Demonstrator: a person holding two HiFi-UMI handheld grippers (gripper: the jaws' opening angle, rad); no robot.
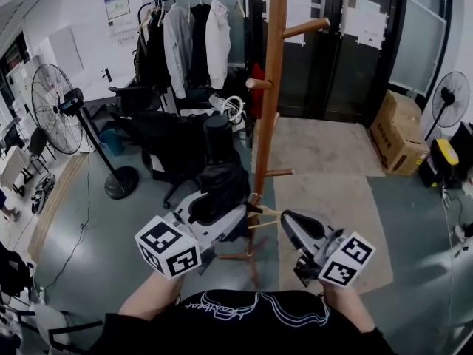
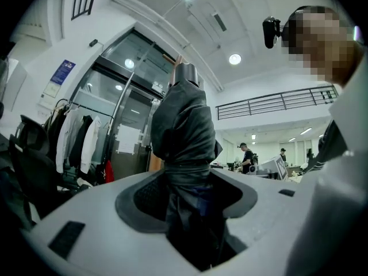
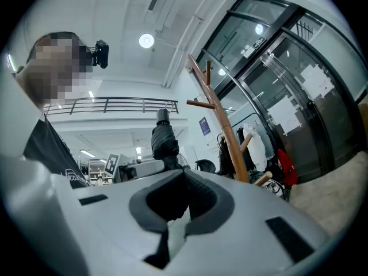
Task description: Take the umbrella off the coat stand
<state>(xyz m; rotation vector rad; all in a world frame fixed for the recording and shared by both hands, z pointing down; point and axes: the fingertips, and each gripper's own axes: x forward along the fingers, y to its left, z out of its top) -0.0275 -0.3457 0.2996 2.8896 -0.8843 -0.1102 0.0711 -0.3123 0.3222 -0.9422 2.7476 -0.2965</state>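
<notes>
My left tongs point(image 1: 233, 220) clench the folded black fabric umbrella point(image 1: 219, 161), which stands upright just left of the brown wooden coat stand point(image 1: 270, 87). The right tongs point(image 1: 288, 220) are clenched empty, so I'd pull left.

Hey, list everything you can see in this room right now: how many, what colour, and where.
Coat stand: one, brown wood, centre.
Umbrella: one, black, folded, upright just left of the coat stand.
Pedestal fans: two, black, far left and far right.
Clothes rail: one, hung with white and dark coats, back left.
Cardboard boxes: seemingly two, brown, right side.
Floor mats: two, beige, right of the coat stand.
Left gripper: one, grey, closed on the umbrella.
Right gripper: one, grey, jaws together, empty.
</notes>
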